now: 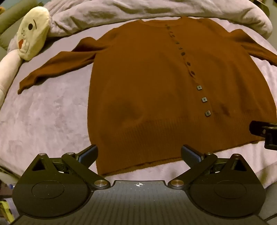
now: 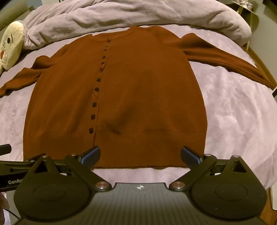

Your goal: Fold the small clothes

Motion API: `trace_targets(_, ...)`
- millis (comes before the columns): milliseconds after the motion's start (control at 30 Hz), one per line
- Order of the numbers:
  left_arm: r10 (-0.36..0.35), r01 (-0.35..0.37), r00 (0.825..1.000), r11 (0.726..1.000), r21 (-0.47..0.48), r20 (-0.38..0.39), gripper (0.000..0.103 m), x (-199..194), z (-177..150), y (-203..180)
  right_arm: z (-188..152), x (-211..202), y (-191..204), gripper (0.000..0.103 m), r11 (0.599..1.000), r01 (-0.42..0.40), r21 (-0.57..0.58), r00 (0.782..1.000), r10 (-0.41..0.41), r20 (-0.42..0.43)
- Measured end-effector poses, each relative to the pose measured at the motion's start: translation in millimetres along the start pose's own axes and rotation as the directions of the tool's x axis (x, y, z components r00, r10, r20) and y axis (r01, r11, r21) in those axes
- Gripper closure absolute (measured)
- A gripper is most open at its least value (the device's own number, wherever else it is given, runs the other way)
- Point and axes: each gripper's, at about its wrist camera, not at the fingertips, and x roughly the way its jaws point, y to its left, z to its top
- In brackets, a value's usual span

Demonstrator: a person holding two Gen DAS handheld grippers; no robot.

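Observation:
A rust-brown buttoned cardigan [image 1: 147,77] lies flat on the bed, front up, sleeves spread to both sides, collar at the far end; it also shows in the right wrist view [image 2: 138,86]. My left gripper [image 1: 139,154] is open and empty, hovering over the left part of the hem. My right gripper [image 2: 140,154] is open and empty over the right part of the hem. The right gripper's tip shows at the right edge of the left wrist view [image 1: 264,133]. The left gripper's body shows at the left edge of the right wrist view [image 2: 7,166].
The bed has a lilac plush blanket [image 1: 43,112]. A bunched grey duvet [image 2: 129,13] lies behind the collar. A cream plush toy with a face [image 1: 32,32] lies at the far left. The bed's right edge [image 2: 259,64] runs past the right sleeve.

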Motion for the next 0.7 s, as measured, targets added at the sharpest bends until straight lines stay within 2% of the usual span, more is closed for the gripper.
trace_targets(233,-0.004,0.004,1.0,1.0,-0.006,0.003,0.0,2.8,-10.0,-5.3,0.4,-2.6,0.8,0.004,1.0,-0.001,0.005,1.0,0.001,0.004)
trace_targets(267,-0.009,0.009,1.0,1.0,0.001,-0.014,0.0,3.1,-2.5,-1.2,0.6,-2.7,0.4,0.004,1.0,0.0,0.006,1.0,0.0,0.003)
trace_targets(700,-0.014,0.013,1.0,1.0,-0.006,-0.021,0.0,2.3,-4.4,-1.1,-3.0,-4.1,-1.3,0.004,1.0,0.004,0.007,1.0,-0.004,0.005)
